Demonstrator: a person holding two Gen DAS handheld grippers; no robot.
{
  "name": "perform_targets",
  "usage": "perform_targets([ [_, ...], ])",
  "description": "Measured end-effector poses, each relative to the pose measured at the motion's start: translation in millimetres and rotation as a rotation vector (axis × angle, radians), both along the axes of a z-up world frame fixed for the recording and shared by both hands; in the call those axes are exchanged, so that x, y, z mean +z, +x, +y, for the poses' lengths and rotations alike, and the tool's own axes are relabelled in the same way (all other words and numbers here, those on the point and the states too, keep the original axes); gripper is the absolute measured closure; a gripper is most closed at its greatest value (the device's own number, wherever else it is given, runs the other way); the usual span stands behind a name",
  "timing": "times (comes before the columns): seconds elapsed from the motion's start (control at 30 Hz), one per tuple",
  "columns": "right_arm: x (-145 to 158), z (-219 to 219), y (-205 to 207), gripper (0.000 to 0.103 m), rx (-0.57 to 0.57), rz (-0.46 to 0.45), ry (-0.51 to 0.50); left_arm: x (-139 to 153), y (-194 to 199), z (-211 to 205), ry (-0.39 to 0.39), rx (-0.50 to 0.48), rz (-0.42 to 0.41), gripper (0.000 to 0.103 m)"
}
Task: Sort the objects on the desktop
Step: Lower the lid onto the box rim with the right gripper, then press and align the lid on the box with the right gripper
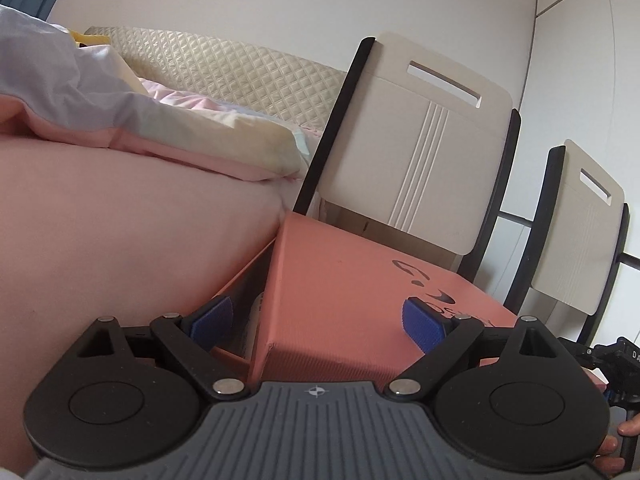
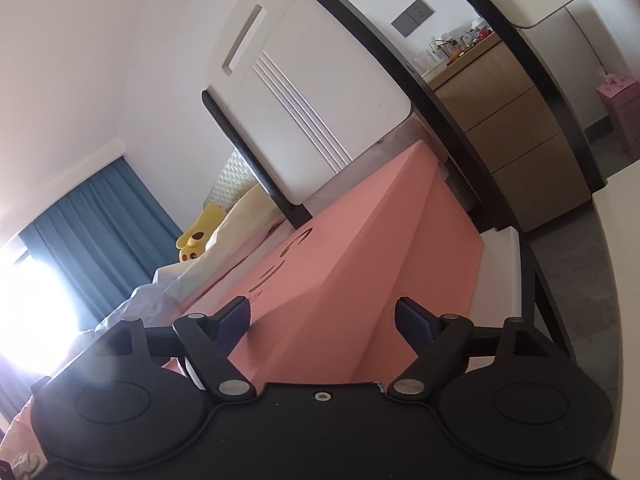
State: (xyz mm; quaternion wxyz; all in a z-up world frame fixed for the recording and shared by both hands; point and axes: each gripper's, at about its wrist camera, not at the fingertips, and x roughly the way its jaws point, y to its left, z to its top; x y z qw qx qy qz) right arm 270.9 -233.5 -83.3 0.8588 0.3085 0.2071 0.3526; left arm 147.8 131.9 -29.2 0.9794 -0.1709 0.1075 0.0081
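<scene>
- Bed (image 1: 120, 248): pink sheet, left of the box; pillows on top.
- Left gripper (image 1: 320, 326): fingers (image 1: 212, 318) spread wide, astride the near corner of the pink box (image 1: 340, 280); contact cannot be told.
- Pink box: lid partly raised, leftward gap showing contents.
- Chairs (image 1: 416, 148): cream backs, behind the box.
- Right gripper (image 2: 322, 322): fingers spread wide, astride another box corner.

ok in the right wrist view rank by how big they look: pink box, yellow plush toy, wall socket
1. pink box, largest by far, though it sits closest to the camera
2. yellow plush toy
3. wall socket, smallest, but it is farthest away
</scene>
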Motion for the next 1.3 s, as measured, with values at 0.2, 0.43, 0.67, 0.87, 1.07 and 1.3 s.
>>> perform_targets([
  [0.2, 5.8, -11.7, -8.4, 0.018, -0.036, -0.017, -0.048, 1.1, -2.3, -3.3, 0.022, 0.01, -0.008, 0.007],
  [0.43, 19.1, -14.2, -24.7, 0.018, -0.026, -0.098, -0.155, 4.2, -13.5, -15.1, 0.102, 0.02, -0.046, 0.004],
  [0.67, 28.9, -6.7, -42.0, 0.016, 0.034, -0.199, -0.247, 4.3, -19.4, -24.1, 0.147, 0.014, -0.065, 0.004],
  [0.87, 27.7, -4.7, -47.6, 0.017, 0.077, -0.208, -0.264, 2.7, -21.0, -29.0, 0.172, 0.016, -0.061, 0.003],
  [1.07, 24.2, 8.2, -55.8, 0.031, 0.112, -0.241, -0.327, 1.1, -20.0, -31.2, 0.195, 0.036, -0.061, 0.003],
  [1.3, 24.6, 23.3, -63.7, 0.037, 0.135, -0.273, -0.372, 0.9, -22.2, -29.9, 0.206, 0.091, -0.062, 0.003],
])
